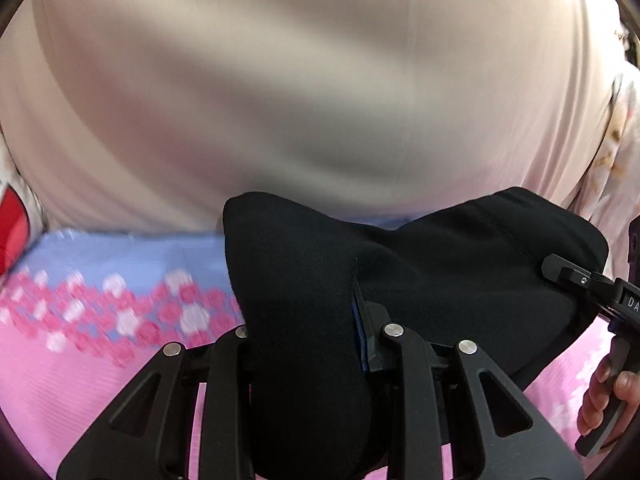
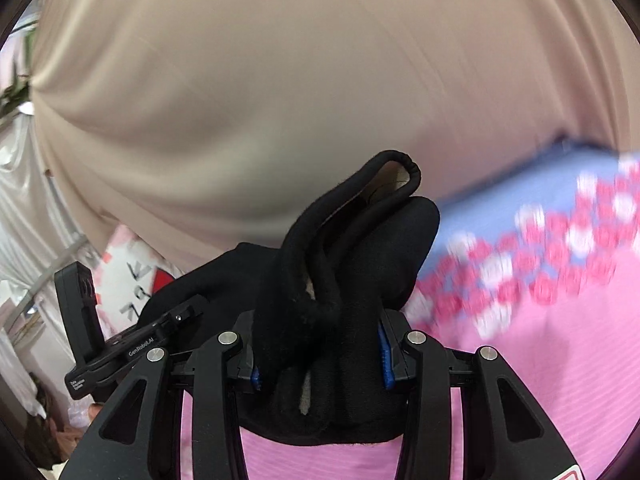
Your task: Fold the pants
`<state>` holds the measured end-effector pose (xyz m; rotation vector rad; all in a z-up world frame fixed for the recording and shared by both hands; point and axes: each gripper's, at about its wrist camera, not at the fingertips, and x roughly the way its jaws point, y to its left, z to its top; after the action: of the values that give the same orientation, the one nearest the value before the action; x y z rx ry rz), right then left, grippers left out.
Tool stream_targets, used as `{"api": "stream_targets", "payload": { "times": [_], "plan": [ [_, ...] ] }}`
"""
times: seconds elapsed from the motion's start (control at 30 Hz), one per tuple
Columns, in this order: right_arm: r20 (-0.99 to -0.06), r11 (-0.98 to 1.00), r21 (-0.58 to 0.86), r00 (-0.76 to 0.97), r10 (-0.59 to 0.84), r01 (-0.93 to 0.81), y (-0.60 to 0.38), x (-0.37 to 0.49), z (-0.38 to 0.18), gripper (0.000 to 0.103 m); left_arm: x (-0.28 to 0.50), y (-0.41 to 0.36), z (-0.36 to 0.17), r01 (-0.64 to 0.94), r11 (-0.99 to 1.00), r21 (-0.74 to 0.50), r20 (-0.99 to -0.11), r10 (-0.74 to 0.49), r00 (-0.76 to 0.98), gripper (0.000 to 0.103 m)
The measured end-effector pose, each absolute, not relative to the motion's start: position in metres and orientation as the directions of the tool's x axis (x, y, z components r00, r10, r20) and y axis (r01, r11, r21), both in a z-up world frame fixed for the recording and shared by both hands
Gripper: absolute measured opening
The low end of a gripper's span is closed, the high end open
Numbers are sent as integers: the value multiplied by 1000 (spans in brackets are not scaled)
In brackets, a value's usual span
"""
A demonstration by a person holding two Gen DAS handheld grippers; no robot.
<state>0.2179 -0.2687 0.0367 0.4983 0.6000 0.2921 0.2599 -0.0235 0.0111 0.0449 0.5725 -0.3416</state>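
Both wrist views look forward and down along their fingers, very close over the pink floral sheet (image 1: pixel 80 368) (image 2: pixel 540 360). Both share black pants (image 1: pixel 304 280) (image 2: pixel 320 280) and, beyond, beige fabric (image 1: pixel 240 80) (image 2: pixel 280 80).

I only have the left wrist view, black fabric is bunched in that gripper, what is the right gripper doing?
Observer: The right gripper is shut on the black pants too.
Operator: Which part does it hold?
Observer: A bunch with a rolled, corded edge looping up above the fingers.
Operator: What lies under it?
Observer: A pink cover with a flowered band.
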Motion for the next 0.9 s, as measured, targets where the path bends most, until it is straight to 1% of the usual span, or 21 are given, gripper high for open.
{"api": "stream_targets", "payload": {
  "times": [0.07, 0.17, 0.2, 0.23, 0.27, 0.3, 0.33, 0.37, 0.4, 0.43, 0.47, 0.5, 0.63, 0.67, 0.7, 0.73, 0.77, 0.8, 0.87, 0.9],
  "plan": [
    [-516, 842, 533, 759, 398, -79, -270, 224, 12, 40, 266, -24, -7, 320, 946, -43, -565, -288, 773, 26],
    [-560, 847, 530, 735, 382, -36, -273, 225, -5, 41, 263, -21, -20, 321, 947, -19, -558, -277, 783, 33],
    [-568, 845, 535, 730, 380, -24, -275, 225, -8, 42, 262, -21, -23, 322, 947, -13, -567, -272, 778, 37],
    [-576, 840, 542, 724, 380, -9, -277, 224, -11, 46, 261, -21, -27, 321, 947, -5, -579, -264, 772, 42],
    [-591, 837, 548, 711, 380, 8, -278, 223, -16, 54, 262, -20, -34, 311, 951, 5, -598, -246, 763, 45],
    [-610, 839, 544, 697, 377, 23, -278, 224, -21, 57, 265, -19, -41, 298, 954, 9, -620, -229, 750, 50],
    [-632, 842, 538, 682, 368, 43, -279, 223, -26, 61, 269, -16, -46, 288, 958, 5, -635, -219, 741, 59],
    [-644, 831, 552, 668, 373, 68, -282, 223, -33, 64, 272, -11, -51, 268, 963, -9, -654, -209, 727, 63],
    [-644, 816, 572, 659, 388, 79, -284, 222, -36, 65, 273, -7, -51, 256, 966, -26, -662, -208, 720, 70],
    [-640, 805, 587, 660, 394, 89, -287, 220, -36, 67, 272, -4, -51, 228, 973, -22, -663, -185, 726, 87],
    [-638, 801, 588, 670, 378, 108, -292, 215, -35, 72, 269, -2, -52, 196, 981, 5, -663, -143, 735, 93],
    [-643, 803, 582, 677, 358, 127, -295, 209, -34, 74, 265, 1, -52, 172, 985, 30, -662, -109, 742, 94],
    [-623, 789, 585, 727, 290, 187, -317, 172, -17, 74, 235, 22, -36, 111, 993, 40, -665, -56, 744, 94],
    [-609, 798, 563, 760, 227, 212, -323, 154, -6, 74, 222, 30, -23, 72, 996, 46, -668, -23, 743, 93],
    [-593, 814, 539, 784, 182, 218, -324, 142, 5, 70, 216, 35, -12, 51, 998, 43, -666, -10, 746, 93],
    [-555, 846, 498, 820, 140, 193, -321, 130, 26, 53, 211, 36, -1, 51, 998, 34, -656, -16, 754, 92],
    [-537, 872, 462, 833, 131, 161, -314, 128, 40, 34, 204, 34, 19, 68, 998, 11, -626, -46, 779, 92],
    [-528, 899, 419, 840, 124, 130, -304, 130, 54, 30, 201, 29, 36, 85, 996, -1, -598, -69, 798, 93],
    [-528, 947, 316, 839, 134, 48, -273, 149, 79, 26, 209, 15, 60, 118, 993, -11, -571, -103, 815, 93],
    [-544, 959, 282, 826, 145, 17, -259, 163, 83, 26, 218, 3, 67, 135, 991, -13, -572, -118, 812, 94]
  ]
}}
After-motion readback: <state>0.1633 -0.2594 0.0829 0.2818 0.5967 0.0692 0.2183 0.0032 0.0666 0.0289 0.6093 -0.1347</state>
